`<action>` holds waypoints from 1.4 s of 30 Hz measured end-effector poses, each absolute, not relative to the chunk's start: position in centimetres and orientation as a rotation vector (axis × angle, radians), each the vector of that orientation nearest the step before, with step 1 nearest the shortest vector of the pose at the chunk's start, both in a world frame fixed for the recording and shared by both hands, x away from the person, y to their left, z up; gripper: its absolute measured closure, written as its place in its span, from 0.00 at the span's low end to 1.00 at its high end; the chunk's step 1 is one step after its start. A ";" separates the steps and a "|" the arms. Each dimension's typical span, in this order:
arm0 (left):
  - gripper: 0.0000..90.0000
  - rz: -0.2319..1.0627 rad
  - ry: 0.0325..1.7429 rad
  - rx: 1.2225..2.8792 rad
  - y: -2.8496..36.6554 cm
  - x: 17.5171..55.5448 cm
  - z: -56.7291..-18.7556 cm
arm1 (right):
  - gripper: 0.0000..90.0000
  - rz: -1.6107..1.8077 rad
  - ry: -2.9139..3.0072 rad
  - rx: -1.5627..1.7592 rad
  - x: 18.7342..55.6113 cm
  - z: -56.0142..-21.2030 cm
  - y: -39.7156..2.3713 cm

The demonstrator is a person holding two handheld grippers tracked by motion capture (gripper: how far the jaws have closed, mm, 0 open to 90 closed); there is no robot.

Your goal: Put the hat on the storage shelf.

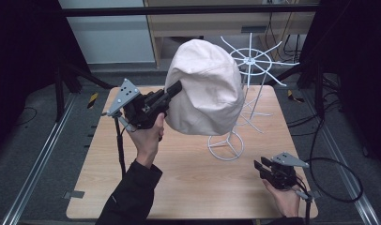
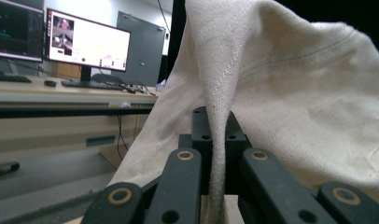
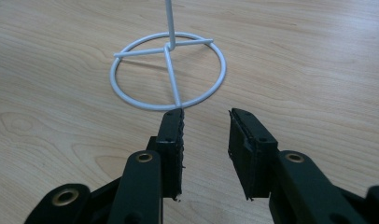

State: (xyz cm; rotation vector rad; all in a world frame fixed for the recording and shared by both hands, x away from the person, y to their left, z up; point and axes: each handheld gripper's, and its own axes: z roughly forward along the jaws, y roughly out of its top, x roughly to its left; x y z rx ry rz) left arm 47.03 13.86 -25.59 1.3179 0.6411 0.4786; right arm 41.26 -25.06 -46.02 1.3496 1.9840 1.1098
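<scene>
The left gripper [image 1: 172,90] is clamped tight on the brim of the cream hat [image 1: 205,86], which sits draped over the near white wire stand [image 1: 226,145] on the table [image 1: 179,187]. The right gripper [image 1: 260,166] rests partly open and empty near the stand's ring base. The hat looks about placed; letting go remains

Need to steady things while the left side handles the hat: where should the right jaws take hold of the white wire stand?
Probably the thin upright post just above the ring base. Come in level from the right gripper side: the flat ring hugs the table, offering little purchase.
</scene>
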 end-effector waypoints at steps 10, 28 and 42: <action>0.97 0.454 0.667 1.359 13.6 47.8 -27.2 | 0.73 1.106 1.987 1.347 41.3 -46.1 -25.0; 0.93 0.492 0.677 1.476 12.5 48.5 -29.1 | 0.72 1.104 1.986 1.338 41.3 -46.1 -25.1; 0.76 0.523 0.661 1.547 12.0 48.4 -29.9 | 0.72 1.108 1.985 1.347 41.2 -46.0 -25.1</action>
